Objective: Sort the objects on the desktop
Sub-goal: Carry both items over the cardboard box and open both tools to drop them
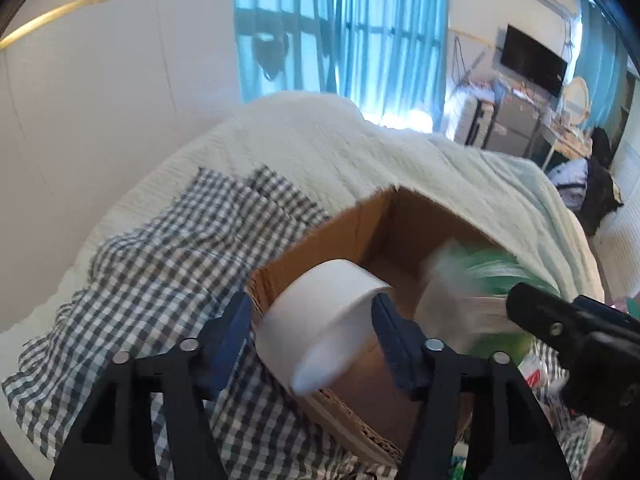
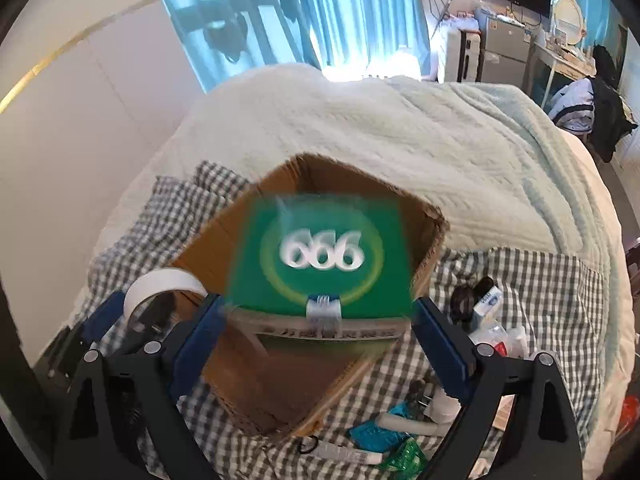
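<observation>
An open cardboard box stands on a checked cloth. My left gripper hovers over its near left corner, jaws apart. A white tape roll lies loose between the blue fingers, tilted and blurred at its lower edge. My right gripper hangs over the box with jaws wide. A green box marked "666" sits between its fingers, blurred while they look sharp, with small gaps at its sides. One right finger shows at the right of the left wrist view.
The checked cloth covers part of a bed with a pale quilted blanket. Right of the cardboard box lie several small items: a small white box, a blue packet, a white tube. A white wall stands left.
</observation>
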A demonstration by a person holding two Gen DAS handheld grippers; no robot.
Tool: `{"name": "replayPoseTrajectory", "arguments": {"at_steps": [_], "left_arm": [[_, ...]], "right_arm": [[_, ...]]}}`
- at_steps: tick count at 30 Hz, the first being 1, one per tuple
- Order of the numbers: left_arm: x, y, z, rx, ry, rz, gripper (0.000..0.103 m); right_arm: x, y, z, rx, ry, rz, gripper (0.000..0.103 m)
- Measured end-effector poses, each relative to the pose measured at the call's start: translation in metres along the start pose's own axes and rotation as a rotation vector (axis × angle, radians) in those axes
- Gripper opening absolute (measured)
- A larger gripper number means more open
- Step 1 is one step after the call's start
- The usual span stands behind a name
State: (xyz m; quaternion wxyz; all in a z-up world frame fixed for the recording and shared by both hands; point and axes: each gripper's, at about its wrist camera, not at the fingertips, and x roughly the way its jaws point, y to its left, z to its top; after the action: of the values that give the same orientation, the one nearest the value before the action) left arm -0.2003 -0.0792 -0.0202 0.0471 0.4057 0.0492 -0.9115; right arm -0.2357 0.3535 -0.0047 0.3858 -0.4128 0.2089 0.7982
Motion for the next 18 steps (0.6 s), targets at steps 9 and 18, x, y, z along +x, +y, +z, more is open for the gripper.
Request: {"name": "replayPoseTrajectory", "arguments": {"at_steps": [9,18], "left_arm": [[-0.021,-0.012,0.001,0.058,-0.044,-0.039,0.079],[-0.054,-0.03,-0.011,0.095,-0.049,-0.131,0.086]], "right_arm": [[-0.036,-0.024,0.0,0.033,-0.052,-0.049,0.096],[-0.086,-0.084,-0.02,0.059,-0.068,-0.14,0.096]]}}
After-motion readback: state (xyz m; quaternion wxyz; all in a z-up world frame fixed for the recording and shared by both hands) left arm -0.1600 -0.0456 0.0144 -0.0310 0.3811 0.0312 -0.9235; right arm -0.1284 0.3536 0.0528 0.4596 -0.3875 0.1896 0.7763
